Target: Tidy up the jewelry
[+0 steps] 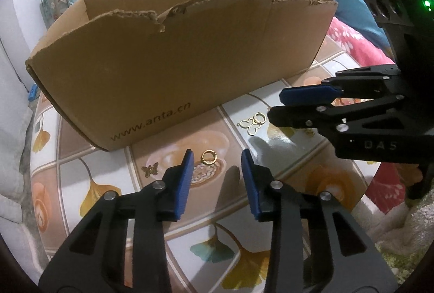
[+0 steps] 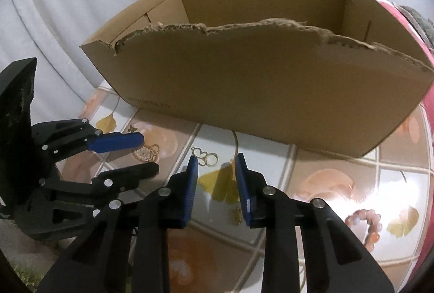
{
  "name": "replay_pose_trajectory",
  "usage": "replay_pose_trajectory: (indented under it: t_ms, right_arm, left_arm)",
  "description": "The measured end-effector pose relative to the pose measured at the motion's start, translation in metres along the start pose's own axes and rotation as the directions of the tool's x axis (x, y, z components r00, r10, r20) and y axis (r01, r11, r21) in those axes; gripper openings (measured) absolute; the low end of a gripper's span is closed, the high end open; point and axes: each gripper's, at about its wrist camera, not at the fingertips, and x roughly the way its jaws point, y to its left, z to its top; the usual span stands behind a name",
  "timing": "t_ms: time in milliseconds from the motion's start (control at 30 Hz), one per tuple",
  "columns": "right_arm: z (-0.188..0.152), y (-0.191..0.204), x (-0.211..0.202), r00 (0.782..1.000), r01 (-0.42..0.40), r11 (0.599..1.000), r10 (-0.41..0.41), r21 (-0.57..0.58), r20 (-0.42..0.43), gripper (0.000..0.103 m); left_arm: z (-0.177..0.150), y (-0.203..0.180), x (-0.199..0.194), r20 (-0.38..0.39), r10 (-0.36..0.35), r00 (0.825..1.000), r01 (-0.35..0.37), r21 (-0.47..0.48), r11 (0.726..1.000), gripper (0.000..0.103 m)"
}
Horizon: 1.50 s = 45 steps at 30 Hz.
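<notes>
The desk (image 1: 81,184) has a glossy cloth with a leaf-and-tile print, and the big thing on it is an open cardboard box (image 1: 173,48) with a ragged torn front edge and "www.anta.cn" printed on its side. Everything else sits in front of that box.

The left tool (image 1: 217,160) hovers low in front of the box, jaws released with nothing between them. The right tool (image 2: 215,165) is over to the box's right-front side, also spread apart and empty.

Jewelry, all loose on the desk in front of the box, none inside that I can see: a pink bead bracelet (image 2: 366,225) toward the right end of the box, a butterfly-outline earring (image 1: 253,123) on a hoop near the middle of the box's front wall, a gold hoop (image 1: 208,157) just beside the left tool's left finger, and a small dark butterfly charm (image 1: 150,169) closer to the box's printed end.
</notes>
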Motion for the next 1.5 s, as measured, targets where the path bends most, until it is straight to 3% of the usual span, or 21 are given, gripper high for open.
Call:
replay_pose_trajectory:
  t_ms: [667, 1067, 1367, 1433, 1500]
  right_arm:
    - [0.001, 0.003, 0.009, 0.999, 0.024, 0.999, -0.025, -0.036, -0.023, 0.02]
    - [0.0, 0.023, 0.017, 0.995, 0.087, 0.988, -0.091, -0.125, -0.027, 0.015]
    - [0.001, 0.026, 0.02, 0.996, 0.076, 0.989, -0.08, -0.125, -0.031, 0.01]
    - [0.002, 0.027, 0.02, 0.997, 0.068, 0.991, -0.073, -0.116, -0.032, 0.003]
    - [0.001, 0.027, 0.019, 0.997, 0.065, 0.992, -0.069, -0.111, -0.035, 0.003]
  left_arm:
    - [0.001, 0.007, 0.004, -0.012, 0.011, 1.0, -0.01, 0.026, 1.0, 0.014]
    - [0.001, 0.007, 0.005, -0.011, 0.01, 1.0, -0.01, 0.035, 0.999, 0.014]
    - [0.002, 0.007, 0.005, -0.01, 0.012, 1.0, -0.011, 0.038, 0.999, 0.013]
    - [0.002, 0.007, 0.005, -0.011, 0.012, 1.0, -0.012, 0.038, 0.999, 0.013]
    - [0.002, 0.007, 0.005, -0.011, 0.012, 1.0, -0.011, 0.037, 0.999, 0.014]
